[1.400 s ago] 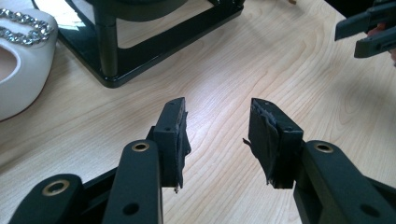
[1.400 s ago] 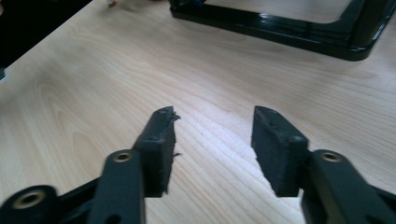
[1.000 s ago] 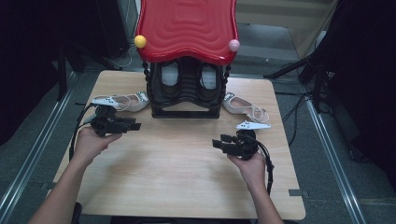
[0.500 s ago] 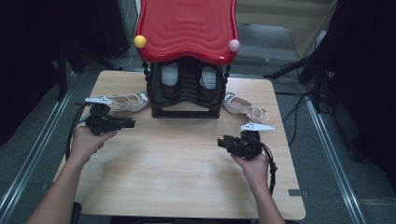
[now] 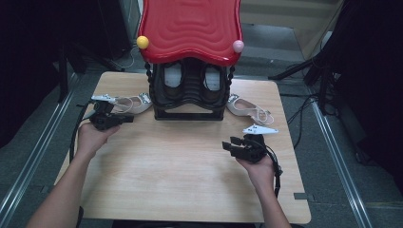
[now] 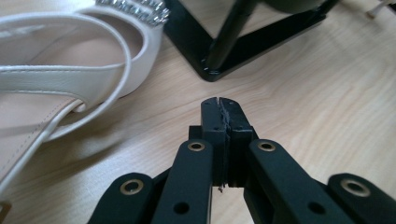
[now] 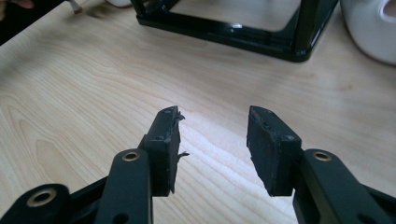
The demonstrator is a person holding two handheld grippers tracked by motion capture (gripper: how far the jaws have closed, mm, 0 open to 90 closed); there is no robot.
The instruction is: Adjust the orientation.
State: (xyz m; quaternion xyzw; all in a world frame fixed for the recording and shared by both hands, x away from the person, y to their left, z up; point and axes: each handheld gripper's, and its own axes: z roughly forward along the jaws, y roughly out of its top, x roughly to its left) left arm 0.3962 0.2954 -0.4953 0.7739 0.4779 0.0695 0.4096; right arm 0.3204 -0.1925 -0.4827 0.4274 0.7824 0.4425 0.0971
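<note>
A pale, wood-grained table [image 5: 190,161] carries a glossy black shoe rack [image 5: 188,92] at its far edge, its red wavy top tipped with a yellow ball [image 5: 142,42] and a pink one [image 5: 238,46]. The cream strappy sandal [image 5: 128,102], smooth with a jewelled band, lies near the far left corner, beside the rack's foot. Just beside it, the left gripper [image 6: 219,103] has its jaws just closed together on nothing. A second sandal [image 5: 247,107] lies right of the rack. The right gripper [image 7: 214,122], jaws spread and lately widening, holds nothing above bare wood.

Open tabletop [image 5: 190,161] between both tools; black rack [image 5: 189,90] blocks centre rear, 2 sandals flanking, seemingly touching.
</note>
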